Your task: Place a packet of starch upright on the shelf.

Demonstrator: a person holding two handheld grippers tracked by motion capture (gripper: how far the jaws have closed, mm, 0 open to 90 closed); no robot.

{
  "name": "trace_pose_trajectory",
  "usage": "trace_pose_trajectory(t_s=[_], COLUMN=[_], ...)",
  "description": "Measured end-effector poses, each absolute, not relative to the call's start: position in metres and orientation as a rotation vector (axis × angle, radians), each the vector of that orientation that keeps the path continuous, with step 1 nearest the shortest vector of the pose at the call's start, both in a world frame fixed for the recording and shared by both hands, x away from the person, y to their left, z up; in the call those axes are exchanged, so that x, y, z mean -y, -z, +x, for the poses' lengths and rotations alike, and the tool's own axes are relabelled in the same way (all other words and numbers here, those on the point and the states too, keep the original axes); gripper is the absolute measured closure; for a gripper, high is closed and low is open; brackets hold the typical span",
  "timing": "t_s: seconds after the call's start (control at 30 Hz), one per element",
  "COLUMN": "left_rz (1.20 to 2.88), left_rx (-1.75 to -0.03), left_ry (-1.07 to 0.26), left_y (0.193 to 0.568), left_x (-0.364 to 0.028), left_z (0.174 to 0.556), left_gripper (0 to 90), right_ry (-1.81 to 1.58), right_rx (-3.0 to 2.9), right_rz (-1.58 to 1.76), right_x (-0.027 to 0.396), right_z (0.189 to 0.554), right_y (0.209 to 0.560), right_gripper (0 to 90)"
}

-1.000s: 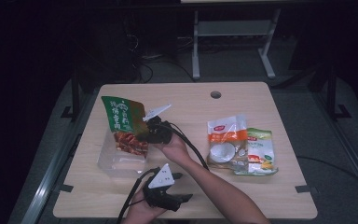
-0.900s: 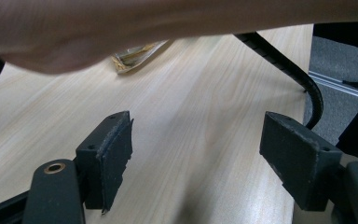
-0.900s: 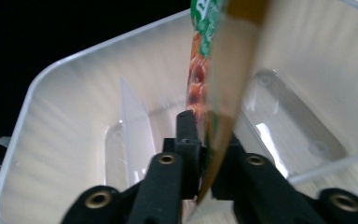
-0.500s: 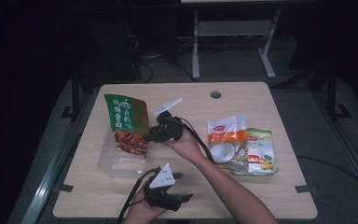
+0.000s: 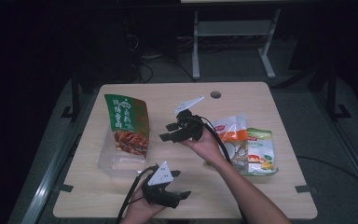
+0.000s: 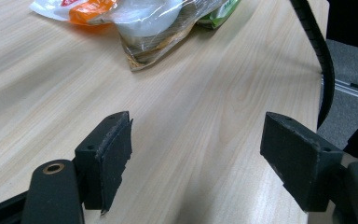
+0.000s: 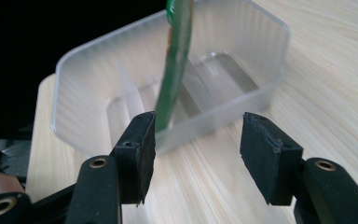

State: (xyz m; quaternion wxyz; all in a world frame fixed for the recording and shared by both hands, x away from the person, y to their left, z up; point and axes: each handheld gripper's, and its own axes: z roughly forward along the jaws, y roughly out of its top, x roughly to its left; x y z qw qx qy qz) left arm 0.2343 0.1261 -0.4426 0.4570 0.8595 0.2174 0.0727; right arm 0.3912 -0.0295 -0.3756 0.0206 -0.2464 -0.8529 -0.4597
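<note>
The wooden surface (image 5: 279, 191) carries a clear plastic tub (image 5: 109, 161) at its left side, and a green snack bag (image 5: 128, 123) stands upright inside it. A pile of snack packets (image 5: 244, 144) lies at the right. The right gripper (image 5: 170, 133) hovers just beside the bag; its jaws have just been opening and hold nothing. The left gripper (image 5: 179, 186) rests near the front edge, jaws apart and empty.

Dim room, grey floor (image 5: 307, 93), white-framed stand (image 5: 233, 32) behind wooden table (image 5: 261, 196).
</note>
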Motion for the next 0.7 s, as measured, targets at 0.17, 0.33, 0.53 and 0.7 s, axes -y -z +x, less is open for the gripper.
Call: trace_pose_trajectory(t_s=[0.17, 0.33, 0.53, 0.7], left_rz=[2.127, 2.121, 2.126, 2.112], left_rx=[-0.534, -0.538, -0.55, -0.56], left_ry=[-0.184, -0.183, -0.176, -0.158], left_y=[0.443, 0.443, 0.444, 0.446], left_x=[-0.127, -0.126, -0.125, -0.124], left_z=[0.236, 0.237, 0.24, 0.243], left_gripper=[24.4, 24.4, 24.6, 25.1], right_ry=[1.409, 1.392, 1.341, 1.332], right_rx=[2.663, 2.681, 2.708, 2.71], right_rz=[-0.807, -0.86, -0.957, -1.043], right_x=[0.051, 0.075, 0.11, 0.138], right_z=[0.388, 0.385, 0.38, 0.375], right_y=[0.375, 0.373, 0.372, 0.373], right_gripper=[43.4, 41.3, 38.8, 37.2])
